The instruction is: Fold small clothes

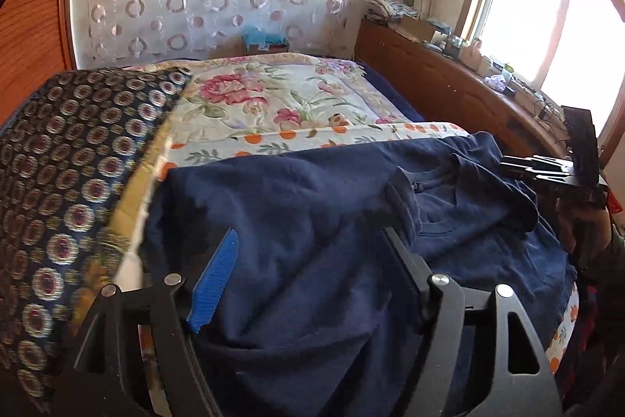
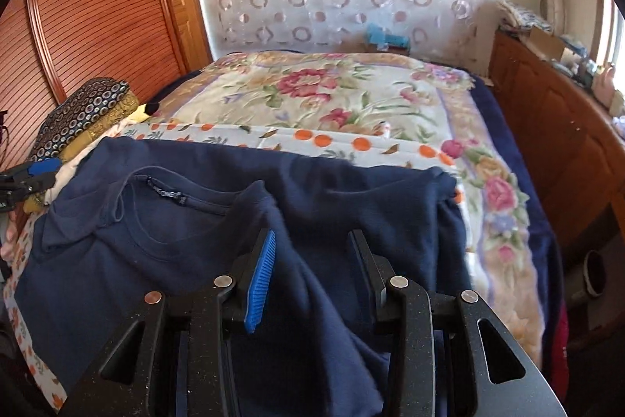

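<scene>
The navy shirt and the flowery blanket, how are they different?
The navy shirt is plain dark blue; the flowery blanket is pale with pink flowers. The navy shirt is rumpled and lies on top at the near end; the flowery blanket lies flat and stretches much farther back. Both are soft cloth on the bed.

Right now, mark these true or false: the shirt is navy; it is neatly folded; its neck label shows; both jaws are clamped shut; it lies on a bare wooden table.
1. The shirt is navy: true.
2. It is neatly folded: false, it lies rumpled.
3. Its neck label shows: true.
4. Both jaws are clamped shut: false, the left gripper and right gripper stand open.
5. It lies on a bare wooden table: false, on a floral bedspread.
</scene>
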`<state>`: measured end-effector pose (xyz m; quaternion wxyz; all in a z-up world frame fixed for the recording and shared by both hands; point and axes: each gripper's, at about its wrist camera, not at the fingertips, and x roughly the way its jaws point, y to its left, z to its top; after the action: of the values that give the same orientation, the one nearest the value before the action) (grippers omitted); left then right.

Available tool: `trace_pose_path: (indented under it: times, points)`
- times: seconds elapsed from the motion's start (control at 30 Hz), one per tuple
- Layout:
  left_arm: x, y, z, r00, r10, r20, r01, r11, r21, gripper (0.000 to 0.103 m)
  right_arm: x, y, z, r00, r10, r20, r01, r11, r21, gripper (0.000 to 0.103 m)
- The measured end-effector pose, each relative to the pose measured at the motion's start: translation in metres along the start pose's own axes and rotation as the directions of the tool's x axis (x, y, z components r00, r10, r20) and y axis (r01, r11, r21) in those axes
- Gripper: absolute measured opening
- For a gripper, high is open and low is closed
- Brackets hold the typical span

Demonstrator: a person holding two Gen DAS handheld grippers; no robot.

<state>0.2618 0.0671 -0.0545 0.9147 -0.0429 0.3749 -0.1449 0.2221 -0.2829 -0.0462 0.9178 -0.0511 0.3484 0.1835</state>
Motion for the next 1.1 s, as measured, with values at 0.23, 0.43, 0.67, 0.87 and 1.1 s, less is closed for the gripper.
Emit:
trace_pose_path:
  times: [0.23,0.43,0.67,0.87,1.1]
  points:
    - [0.024,-0.035,-0.002,0.997,-0.067,-0.041,0.068,0.997,0.040,0.070,0.035,0.002,0.028,0.998,0.008,-0.064,-0.010,0.999,-0.032,0.040]
    - [0.043,-0.053,-0.009,0.986,-0.095,-0.136,0.105,0.992,0.067,0.053,0.033,-0.007,0.033,0.997,-0.004,-0.081,0.003,1.000,-0.009,0.040]
    - [0.052,-0.061,-0.012,0.987,-0.033,-0.155,0.051,0.992,0.115,0.050,0.035,-0.020,0.029,0.995,-0.007,-0.104,0.009,1.000,0.024,0.040]
    - [0.042,-0.060,-0.015,0.991,0.013,-0.130,0.005,0.990,0.144,0.007,0.028,-0.006,0.022,0.998,0.024,-0.051,-0.025,0.999,-0.023,0.006]
    - [-0.029,-0.068,-0.036,0.999,-0.046,-0.018,0.048,0.980,0.192,0.004,-0.037,0.007,-0.014,0.992,0.104,0.071,-0.100,0.994,-0.051,0.005]
